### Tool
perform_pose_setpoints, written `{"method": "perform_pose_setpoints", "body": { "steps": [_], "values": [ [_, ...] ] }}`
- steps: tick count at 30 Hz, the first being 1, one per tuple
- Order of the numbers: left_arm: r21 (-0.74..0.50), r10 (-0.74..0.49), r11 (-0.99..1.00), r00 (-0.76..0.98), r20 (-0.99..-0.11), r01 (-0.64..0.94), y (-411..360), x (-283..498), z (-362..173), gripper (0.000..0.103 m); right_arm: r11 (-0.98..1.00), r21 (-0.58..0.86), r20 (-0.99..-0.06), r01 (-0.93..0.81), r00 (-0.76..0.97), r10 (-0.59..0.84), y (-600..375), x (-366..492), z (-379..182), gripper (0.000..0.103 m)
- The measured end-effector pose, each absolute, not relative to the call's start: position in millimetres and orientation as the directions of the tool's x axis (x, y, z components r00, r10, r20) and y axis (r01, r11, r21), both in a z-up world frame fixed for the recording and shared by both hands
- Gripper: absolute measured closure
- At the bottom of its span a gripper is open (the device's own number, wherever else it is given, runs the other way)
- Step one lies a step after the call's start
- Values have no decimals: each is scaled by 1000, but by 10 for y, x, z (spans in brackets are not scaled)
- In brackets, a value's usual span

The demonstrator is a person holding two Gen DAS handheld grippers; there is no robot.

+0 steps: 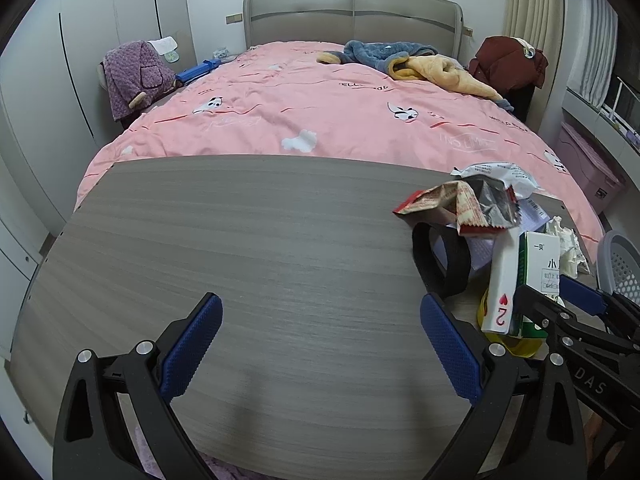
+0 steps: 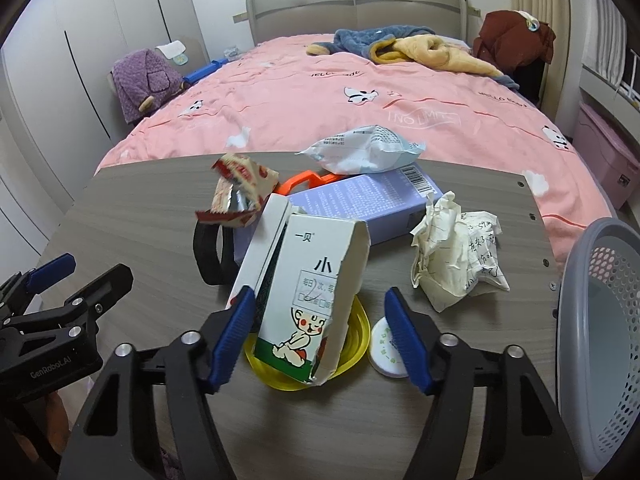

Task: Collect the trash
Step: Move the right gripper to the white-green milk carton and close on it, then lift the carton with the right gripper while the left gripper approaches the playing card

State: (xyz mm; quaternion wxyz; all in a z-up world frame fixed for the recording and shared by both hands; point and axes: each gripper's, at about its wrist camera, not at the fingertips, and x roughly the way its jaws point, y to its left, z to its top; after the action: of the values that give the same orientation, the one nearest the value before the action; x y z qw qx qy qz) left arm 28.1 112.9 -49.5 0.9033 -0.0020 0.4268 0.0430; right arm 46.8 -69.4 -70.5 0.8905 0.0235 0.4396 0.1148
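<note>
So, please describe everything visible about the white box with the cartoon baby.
The white box looks like thin cardboard, with a green band at the bottom, a cartoon baby and Chinese print. Its top flaps are open and one edge is torn. It stands tilted on a yellow lid, between the open right tongs; contact with the pads is not clear. A playing card leans against its side.

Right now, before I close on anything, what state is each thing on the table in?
Right gripper: open, fingers either side of the medicine box.
Left gripper: open, over bare table.
Medicine box: torn open, leaning, on the yellow lid.
Paper: crumpled.
Red wrapper: torn open, crumpled.
White pouch: lying on the purple box.
Basket: at the table's right edge, inside unclear.
</note>
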Motion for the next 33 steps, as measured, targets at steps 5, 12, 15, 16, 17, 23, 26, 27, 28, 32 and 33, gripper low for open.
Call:
{"method": "perform_pose_setpoints", "body": {
  "steps": [5,12,15,16,17,23,26,27,28,32,33],
  "values": [
    [22,57,998,631,-774,-63,1111,236,-472,8,964,168,-776,-206,575,258,-699,435,-714,69],
    [-3,2,1000,634,-773,-6,961,185,-429,8,959,199,-754,-200,594,280,-805,330,-618,72],
    [-21,-37,999,629,-777,33,864,168,-415,8,958,219,-746,-187,601,288,-913,278,-548,90],
    [-30,-52,999,625,-779,45,831,165,-417,8,958,225,-740,-178,608,286,-975,247,-523,90],
    [-42,-68,998,620,-782,56,796,164,-422,8,958,228,-738,-173,611,286,-1016,235,-513,90],
    [-74,-120,992,594,-796,100,579,204,-466,8,952,272,-717,-141,630,298,-1279,128,-465,94],
    [-81,-138,989,582,-801,122,462,227,-493,8,948,286,-704,-140,640,308,-1341,71,-433,97],
    [-83,-142,988,577,-804,127,432,240,-507,8,946,291,-700,-141,643,311,-1348,57,-423,97],
    [-84,-146,988,571,-808,133,390,248,-526,8,945,294,-696,-142,647,313,-1364,42,-412,97],
    [-84,-152,985,547,-823,148,296,275,-606,8,943,302,-684,-143,656,319,-1425,-16,-366,97],
    [-84,-151,986,540,-828,146,287,283,-630,8,943,302,-684,-141,657,317,-1445,-33,-365,97]
  ]
}}
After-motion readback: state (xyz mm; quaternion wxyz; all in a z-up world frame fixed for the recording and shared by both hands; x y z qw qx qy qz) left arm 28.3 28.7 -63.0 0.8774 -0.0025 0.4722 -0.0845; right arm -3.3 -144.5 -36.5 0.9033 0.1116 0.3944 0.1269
